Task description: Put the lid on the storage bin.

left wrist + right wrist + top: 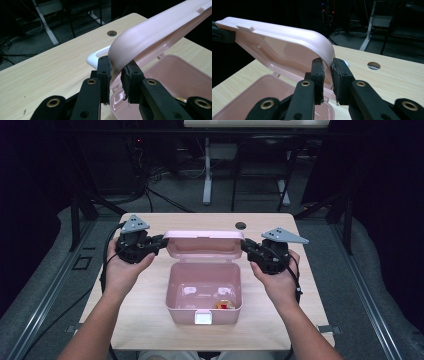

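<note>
A pink box (204, 295) sits in the middle of the wooden table (150, 320), its hinged lid (203, 245) raised and leaning back from the far edge. The left gripper (159, 242) is clamped on the lid's left end, and the right gripper (247, 245) on its right end; in the two gripper views the pads of each pinch the curved rim of the lid, one jaw inside it and one outside. Inside the box, near the front right corner, lies a small red and yellow thing (226, 305), too small to make out. A white latch (203, 318) hangs at the middle of the front wall, and a white handle (96, 55) shows behind the lid in the left gripper view. The step in hand looks like swinging the lid on its hinge, and whether it is going up or down cannot be told from this one moment. To do it well, both hands should move together on the same arc about the hinge line, so that the lid does not twist. The grips sit close to the corners, where the rim curves and can slip, so steady pressure matters. If closing, the lid should come down level, so the latch meets the front edge squarely.
</note>
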`<state>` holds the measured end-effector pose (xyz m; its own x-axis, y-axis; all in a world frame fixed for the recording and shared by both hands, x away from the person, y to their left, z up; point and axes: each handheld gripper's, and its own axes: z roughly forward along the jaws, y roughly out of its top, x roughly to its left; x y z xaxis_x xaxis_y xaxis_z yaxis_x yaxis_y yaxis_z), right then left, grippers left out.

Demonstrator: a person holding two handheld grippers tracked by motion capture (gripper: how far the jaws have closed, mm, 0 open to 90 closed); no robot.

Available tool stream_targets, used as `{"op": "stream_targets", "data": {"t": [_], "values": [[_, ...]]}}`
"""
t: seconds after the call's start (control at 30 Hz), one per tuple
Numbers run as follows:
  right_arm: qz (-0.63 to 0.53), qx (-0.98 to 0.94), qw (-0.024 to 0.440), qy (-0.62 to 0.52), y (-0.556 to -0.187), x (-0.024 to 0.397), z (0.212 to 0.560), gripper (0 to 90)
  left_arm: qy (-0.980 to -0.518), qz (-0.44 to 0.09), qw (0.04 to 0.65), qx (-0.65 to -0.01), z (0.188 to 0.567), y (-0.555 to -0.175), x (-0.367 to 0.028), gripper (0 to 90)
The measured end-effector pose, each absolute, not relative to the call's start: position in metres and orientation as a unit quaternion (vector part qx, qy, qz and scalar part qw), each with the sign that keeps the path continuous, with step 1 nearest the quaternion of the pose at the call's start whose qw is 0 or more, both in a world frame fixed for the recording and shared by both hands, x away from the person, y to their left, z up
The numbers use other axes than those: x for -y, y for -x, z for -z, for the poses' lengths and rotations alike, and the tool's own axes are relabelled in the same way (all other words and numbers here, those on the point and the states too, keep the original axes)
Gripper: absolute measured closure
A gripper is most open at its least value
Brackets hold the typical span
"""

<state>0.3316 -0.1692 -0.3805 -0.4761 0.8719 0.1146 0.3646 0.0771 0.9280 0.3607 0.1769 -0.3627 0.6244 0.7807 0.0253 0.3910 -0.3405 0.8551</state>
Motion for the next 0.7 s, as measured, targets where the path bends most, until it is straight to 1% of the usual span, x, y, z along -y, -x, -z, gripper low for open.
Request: {"op": "stream_targets", "data": {"t": [0.7], "values": [[-0.507,-0.696,0.253,-0.441,-0.323,0.168,0.379,77.9,-0.792,-0.216,0.439,-0.366,0.365,-0.349,-0.18,76.9]]}}
